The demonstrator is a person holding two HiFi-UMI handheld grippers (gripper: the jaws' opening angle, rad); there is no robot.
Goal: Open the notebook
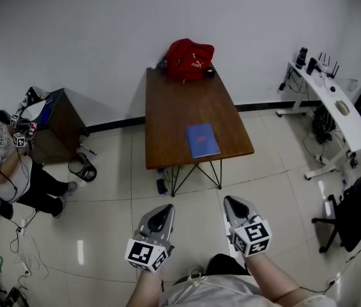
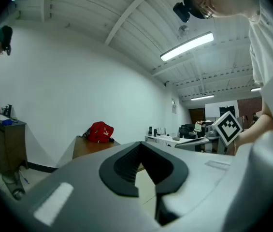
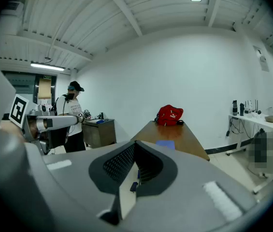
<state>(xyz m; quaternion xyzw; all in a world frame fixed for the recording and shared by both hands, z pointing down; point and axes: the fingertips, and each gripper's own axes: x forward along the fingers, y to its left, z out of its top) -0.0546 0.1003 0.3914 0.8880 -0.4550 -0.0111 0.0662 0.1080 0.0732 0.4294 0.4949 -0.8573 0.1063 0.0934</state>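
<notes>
Bodywork of each claw fills the lower half of its own view and hides most of the floor ahead. In the left gripper view it covers the near part of the table, so the notebook cannot be seen there. The wearer's forearms are cut off at the near edge of the head view.

The left gripper has its jaws pressed together at the tips with nothing between them; only a sliver of pale floor shows through the gap lower down. The right gripper is the same: jaws closed tip to tip and empty. Both hang over the tiled floor, well short of the table, touching nothing. Their shells are smooth grey plastic, the inner pads dark and ribbed, and each carries a white cube with black square markers.

Farther out stands the rectangular table, with a brown wood-grain top on thin dark angled legs. The notebook lies flat and closed on it, towards the near right edge; its cover is plain blue. A soft red bag slumps at the far end against the white wall. To the left are a dark wooden cabinet and a person partly cut off by the frame; to the right, a long white desk bears small items too small to identify.
</notes>
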